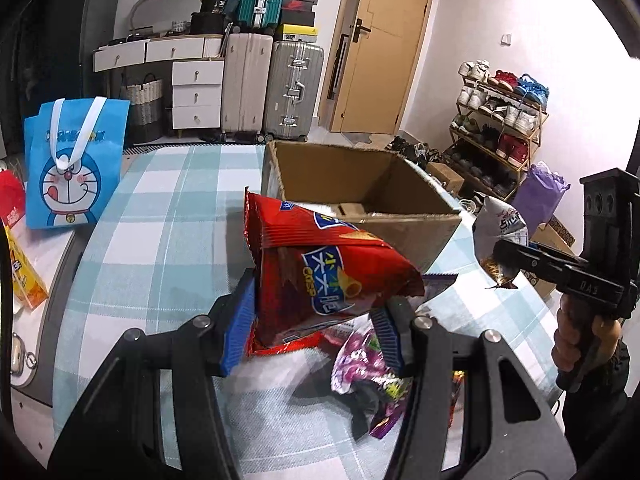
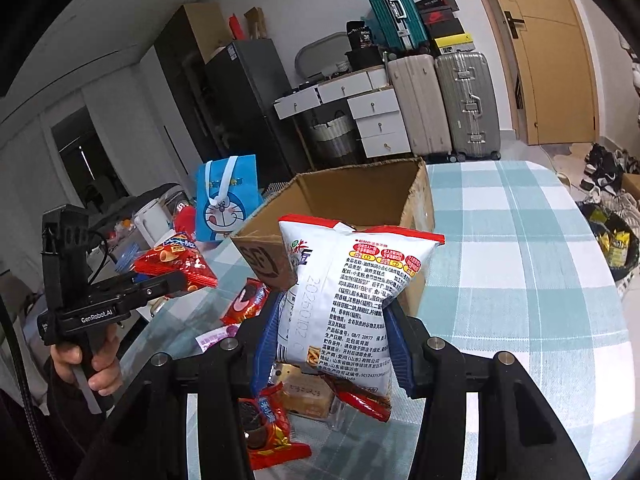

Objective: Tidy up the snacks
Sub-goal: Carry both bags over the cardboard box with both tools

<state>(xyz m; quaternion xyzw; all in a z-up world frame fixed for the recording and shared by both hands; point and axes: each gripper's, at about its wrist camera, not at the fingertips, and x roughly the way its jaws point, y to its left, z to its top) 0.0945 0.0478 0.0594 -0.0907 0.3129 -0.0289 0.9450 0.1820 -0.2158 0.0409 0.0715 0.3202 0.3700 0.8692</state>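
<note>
Pale blue-and-white checked cloth (image 1: 168, 216) covers the tabletop, and I have open cloth left of the brown open-topped cardboard box (image 1: 360, 200) and, in the right wrist view, a wide bare stretch to its right out to the rounded edge. Behind stand suitcases, white drawers, a wooden door and a shoe rack.

My left tool (image 1: 316, 316) is clenched on a red crinkled foil snack bag (image 1: 320, 272), lifted just short of the box's near wall. My right tool (image 2: 332, 332) grips a white plastic snack packet with red trim (image 2: 348, 292), held up in front of the box's near corner.

Only the left view shows the purple foil wrapper (image 1: 368, 364) under the fingers (image 1: 240, 320). The right view alone shows loose red packets (image 2: 272, 428) on the cloth below and the blue cartoon-cat tote bag (image 2: 226, 200) standing beside the box's left side.
</note>
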